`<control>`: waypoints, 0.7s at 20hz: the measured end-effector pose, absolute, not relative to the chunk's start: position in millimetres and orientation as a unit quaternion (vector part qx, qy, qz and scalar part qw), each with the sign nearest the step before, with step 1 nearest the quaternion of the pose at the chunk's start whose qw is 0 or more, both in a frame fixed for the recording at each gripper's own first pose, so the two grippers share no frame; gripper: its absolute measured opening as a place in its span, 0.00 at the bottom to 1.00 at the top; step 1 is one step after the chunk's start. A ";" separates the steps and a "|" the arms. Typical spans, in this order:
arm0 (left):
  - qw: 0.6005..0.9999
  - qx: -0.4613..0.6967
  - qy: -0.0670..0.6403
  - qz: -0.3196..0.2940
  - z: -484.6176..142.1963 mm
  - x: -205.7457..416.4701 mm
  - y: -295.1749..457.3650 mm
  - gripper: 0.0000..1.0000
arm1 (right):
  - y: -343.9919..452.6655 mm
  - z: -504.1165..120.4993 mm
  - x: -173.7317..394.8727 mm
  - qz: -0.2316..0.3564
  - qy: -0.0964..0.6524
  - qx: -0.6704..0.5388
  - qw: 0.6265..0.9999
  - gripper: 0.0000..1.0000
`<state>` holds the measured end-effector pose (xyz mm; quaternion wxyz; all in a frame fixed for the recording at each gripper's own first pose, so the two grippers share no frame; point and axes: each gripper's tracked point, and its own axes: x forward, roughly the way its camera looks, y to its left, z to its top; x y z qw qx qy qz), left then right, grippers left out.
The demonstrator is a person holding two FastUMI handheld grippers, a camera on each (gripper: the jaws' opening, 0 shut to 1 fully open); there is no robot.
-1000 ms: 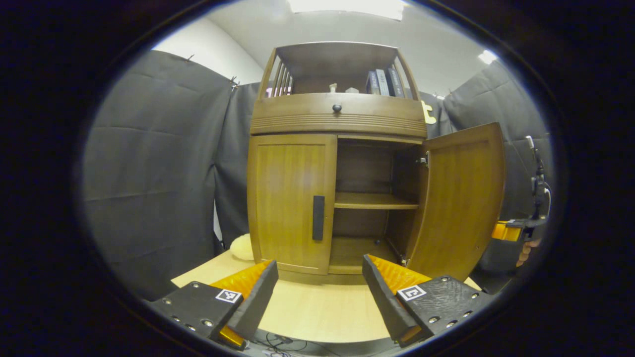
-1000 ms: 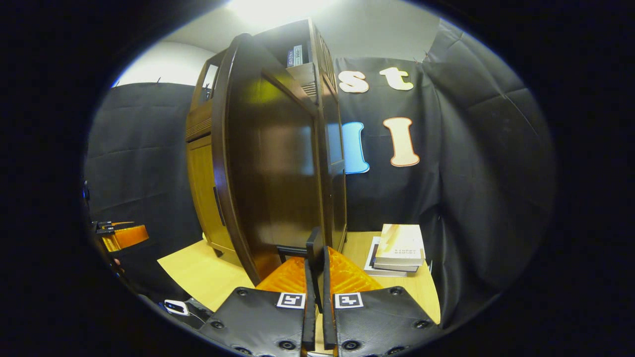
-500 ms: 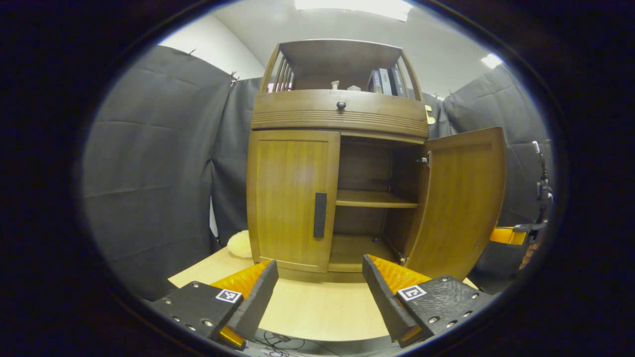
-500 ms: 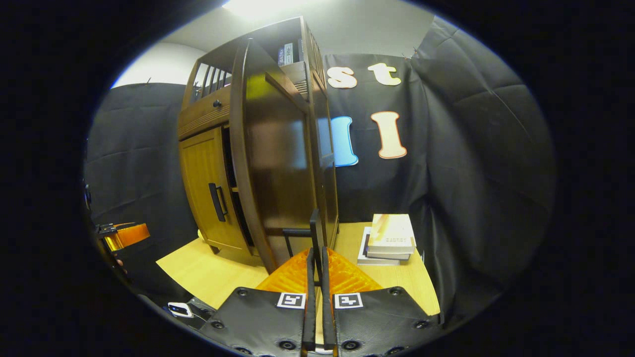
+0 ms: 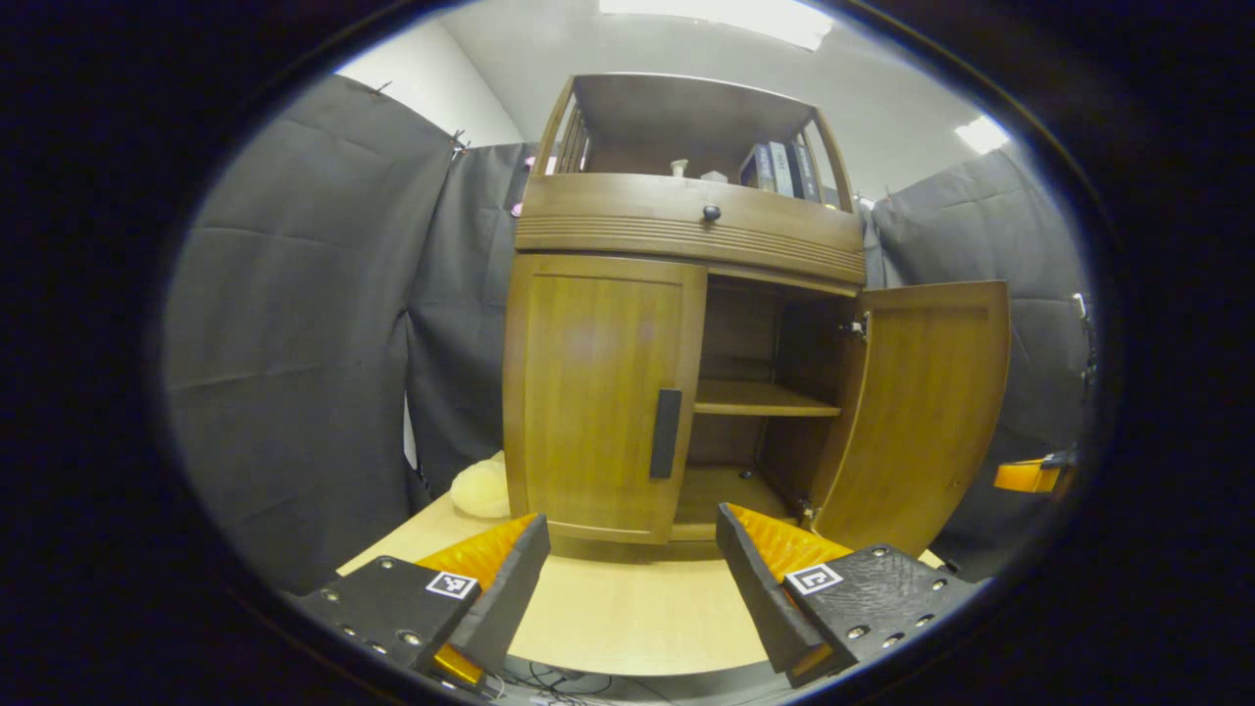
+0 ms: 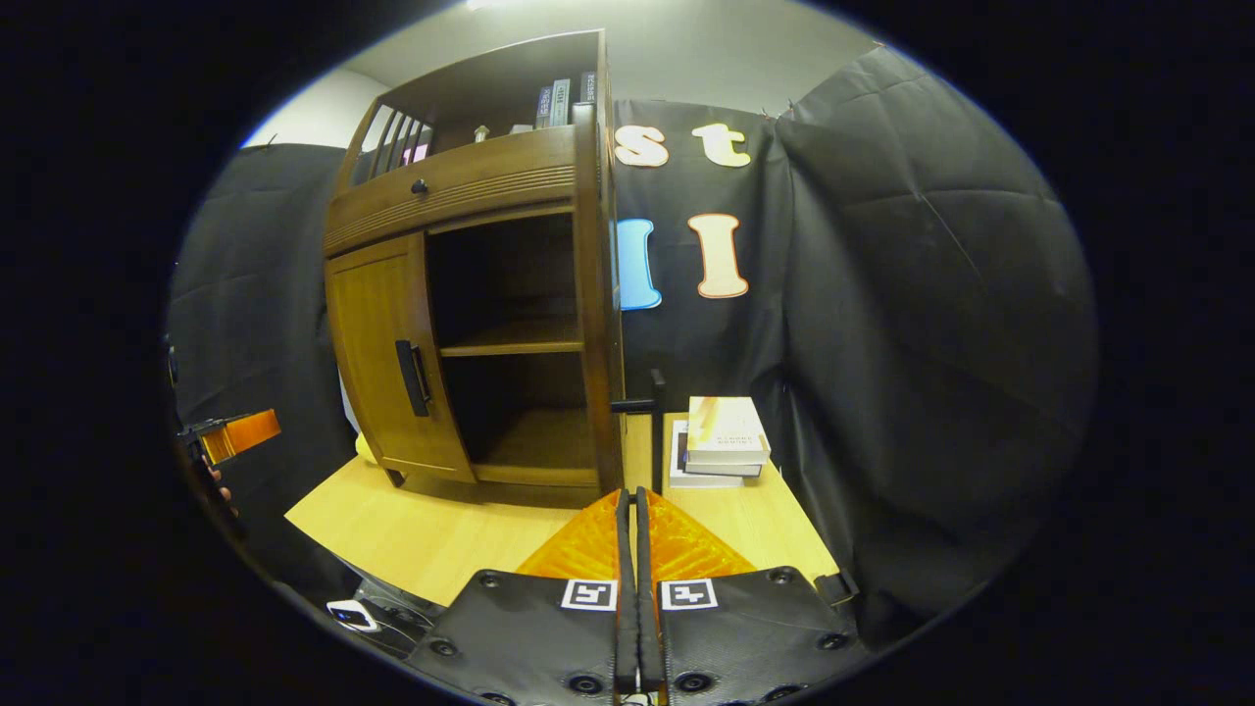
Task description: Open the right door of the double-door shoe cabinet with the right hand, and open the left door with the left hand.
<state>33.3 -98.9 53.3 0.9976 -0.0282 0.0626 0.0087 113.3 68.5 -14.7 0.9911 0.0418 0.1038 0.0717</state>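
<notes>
The wooden shoe cabinet (image 5: 686, 235) stands on a pale, smooth table (image 5: 627, 608). Its right door (image 5: 927, 412), a flat panel, is swung wide open; the left door (image 5: 598, 392) is closed, with a dark bar handle (image 5: 666, 433). The left gripper (image 5: 627, 559) hangs spread open before it. The right gripper (image 6: 630, 510) is clenched, but I cannot tell if it grips the right door's thin handle (image 6: 655, 422).

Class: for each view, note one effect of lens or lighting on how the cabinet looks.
Left gripper view: the fisheye bows the cabinet and its open right door; a ceiling light glares above. Right gripper view: the cabinet leans, its inside in deep shadow.
</notes>
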 end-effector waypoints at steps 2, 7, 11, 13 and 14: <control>0.998 -0.028 0.059 0.003 53.6 37.2 -77.1 1.00 | 98.4 -11.3 103.1 0.069 0.101 0.053 0.991 0.02; 0.998 -0.044 0.050 0.003 57.0 44.5 -23.5 1.00 | 179.3 4.0 108.1 0.069 0.082 0.059 0.993 0.00; 0.998 -0.052 0.042 0.018 55.5 33.4 25.7 1.00 | 227.7 27.2 123.5 0.092 0.062 0.041 0.993 0.03; 0.997 -0.068 0.042 0.021 53.5 36.3 40.7 1.00 | 240.0 39.2 130.4 0.099 0.048 0.034 0.993 0.00; 0.996 -0.073 0.038 0.025 54.3 41.7 49.1 1.00 | 246.2 45.0 131.7 0.103 0.045 0.032 0.993 0.01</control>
